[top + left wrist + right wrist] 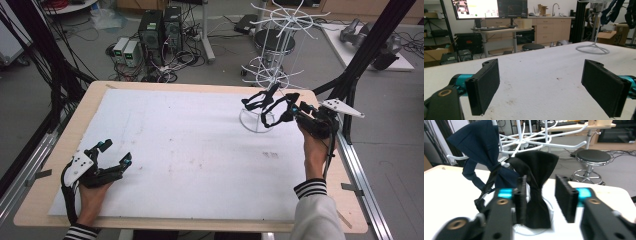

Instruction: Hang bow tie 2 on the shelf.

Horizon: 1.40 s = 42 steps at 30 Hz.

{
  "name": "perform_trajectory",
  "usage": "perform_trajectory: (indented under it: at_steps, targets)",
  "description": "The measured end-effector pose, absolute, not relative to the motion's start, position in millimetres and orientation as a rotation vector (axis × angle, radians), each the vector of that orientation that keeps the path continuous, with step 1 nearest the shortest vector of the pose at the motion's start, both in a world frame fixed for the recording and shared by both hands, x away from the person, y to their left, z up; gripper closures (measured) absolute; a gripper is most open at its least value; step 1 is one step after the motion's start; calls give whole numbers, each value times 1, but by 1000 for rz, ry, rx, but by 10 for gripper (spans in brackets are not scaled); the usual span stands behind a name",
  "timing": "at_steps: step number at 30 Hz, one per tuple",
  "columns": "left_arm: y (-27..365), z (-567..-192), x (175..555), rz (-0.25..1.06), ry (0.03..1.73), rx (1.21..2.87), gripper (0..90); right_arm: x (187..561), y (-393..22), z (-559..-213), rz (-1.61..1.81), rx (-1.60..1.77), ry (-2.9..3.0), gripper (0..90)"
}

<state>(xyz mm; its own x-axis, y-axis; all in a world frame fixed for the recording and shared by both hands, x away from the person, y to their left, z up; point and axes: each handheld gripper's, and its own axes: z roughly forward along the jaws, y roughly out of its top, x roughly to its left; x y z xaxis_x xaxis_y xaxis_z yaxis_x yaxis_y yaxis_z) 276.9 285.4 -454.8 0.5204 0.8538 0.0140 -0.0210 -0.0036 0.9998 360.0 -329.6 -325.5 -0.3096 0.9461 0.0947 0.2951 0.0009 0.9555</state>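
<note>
- I'm watching the right tool (pixel 540 200) up at the far right corner of the bench (pixel 50 200), close in front of the white wire rack (pixel 277 45).
- Its jaws are standing apart, released; the black bow tie (pixel 537 187) is sitting between the pads, brushing the left-hand one in the right gripper view while a clear gap is showing at the other.
- No earlier look to compare, so I'm calling it simply unclenched.
- That black bow tie is hanging upright, its top near a lower prong of the rack, its bottom wing over the rack's ring base (pixel 256 120).
- Just beside it a navy bow tie (pixel 477 143) is hanging off another prong, its strap looping down towards the bench.
- In the high view I'm seeing both ties as dark loops between the right tool (pixel 280 112) and the rack's pole.
- The left tool (pixel 115 152) is resting near the near left corner, hand under it, jaws spread wide and holding nothing; bare white bench is lying between its pads (pixel 486 85).
</note>
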Motion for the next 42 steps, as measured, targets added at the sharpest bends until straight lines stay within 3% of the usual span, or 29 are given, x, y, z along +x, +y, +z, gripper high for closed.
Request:
perform_trajectory:
  at_steps: [5, 9, 22, 30, 42]
  targets:
    - [285, -455, 277, 812, 780, 1414, 155, 357, -326, -329, 1293, 1308, 1649, 181]
    - [285, -455, 277, 814, 782, 1413, 155, 349, -322, -335, 1283, 1259, 1690, 93]
    - [284, -454, 277, 832, 778, 1426, 155, 297, -307, -350, 1484, 1030, 1727, 79]
    - [283, -454, 277, 827, 777, 1430, 154, 263, -291, -397, 1566, 884, 1672, 80]
    - [285, -454, 276, 825, 780, 1423, 153, 258, -275, -425, 1582, 908, 1641, 81]
